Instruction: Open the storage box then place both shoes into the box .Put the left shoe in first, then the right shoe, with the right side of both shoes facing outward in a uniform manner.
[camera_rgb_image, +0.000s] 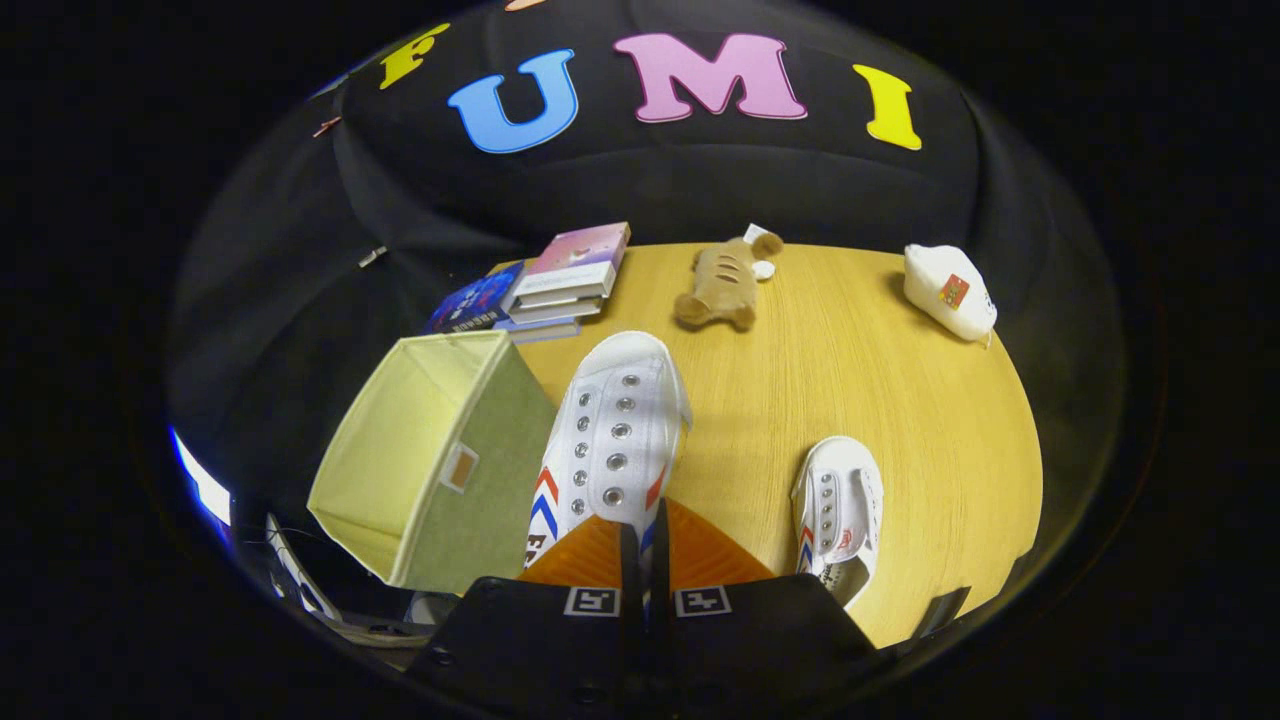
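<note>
The held shoe's (612, 440) heel was hidden by the jaws; the second shoe's (838, 510) heel likewise.

- Gripper (645, 522): a square black-and-white coded marker (592, 601) sits behind each finger; the fingers are clamped on the heel of the held shoe (615, 430).
- Held shoe: red and blue chevrons, with dark lettering below them that is too small to read.
- Second shoe (840, 500) on the table: the same chevrons, and its print is illegible.
- Storage box (400, 450): a small tag (460, 467) with no legible writing.
- White pouch (940, 275): a red sticker (954, 291), unreadable.
- Books (575, 265): cover titles are blurred.
</note>
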